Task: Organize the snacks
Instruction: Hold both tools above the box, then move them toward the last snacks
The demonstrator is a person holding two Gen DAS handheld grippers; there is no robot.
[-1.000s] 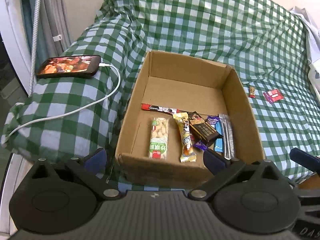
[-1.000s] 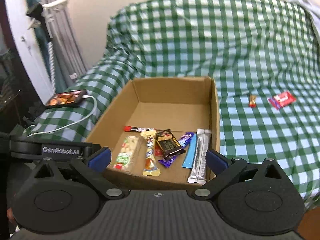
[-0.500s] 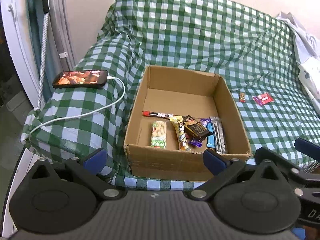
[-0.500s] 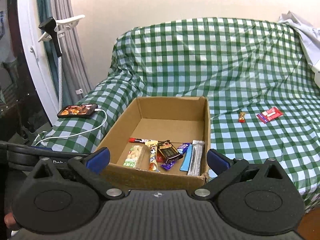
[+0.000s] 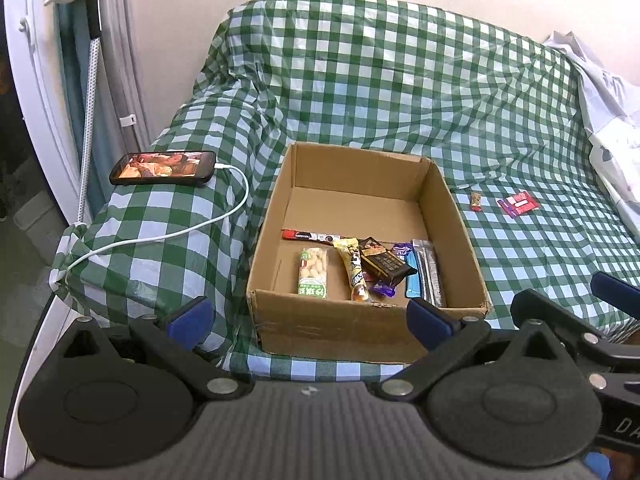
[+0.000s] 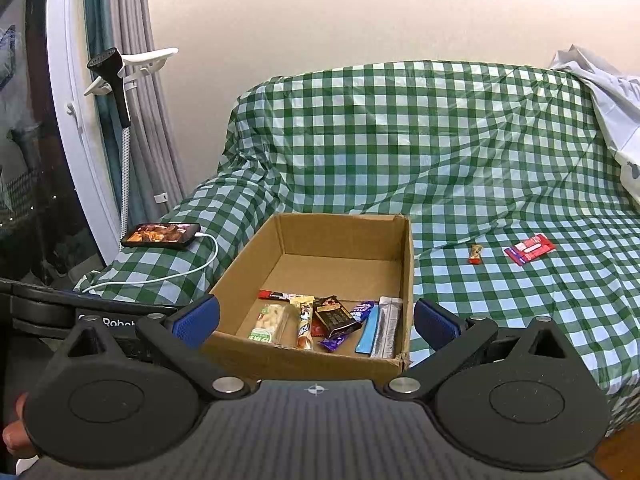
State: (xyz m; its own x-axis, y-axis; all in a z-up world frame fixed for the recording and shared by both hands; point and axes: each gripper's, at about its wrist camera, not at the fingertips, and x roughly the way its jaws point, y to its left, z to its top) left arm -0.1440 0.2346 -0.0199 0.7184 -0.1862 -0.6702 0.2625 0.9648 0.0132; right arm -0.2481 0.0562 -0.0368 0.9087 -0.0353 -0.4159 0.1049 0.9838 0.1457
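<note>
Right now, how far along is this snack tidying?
Mostly done: several bars and packets lie in the cardboard box. Nothing is in hand; the left gripper and right gripper are open and empty. Left: a small candy and a red packet lie on the checked cover.

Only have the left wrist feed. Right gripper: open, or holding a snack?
Observer: Open. The right gripper has its blue pads spread wide, with nothing between them.
Operator: Where's it pointed?
Observer: At the cardboard box. In its own view the near wall sits centred between the pads.
Operator: Any hand in frame?
Observer: Yes, part of a hand shows at the lower left edge of the right wrist view.
</note>
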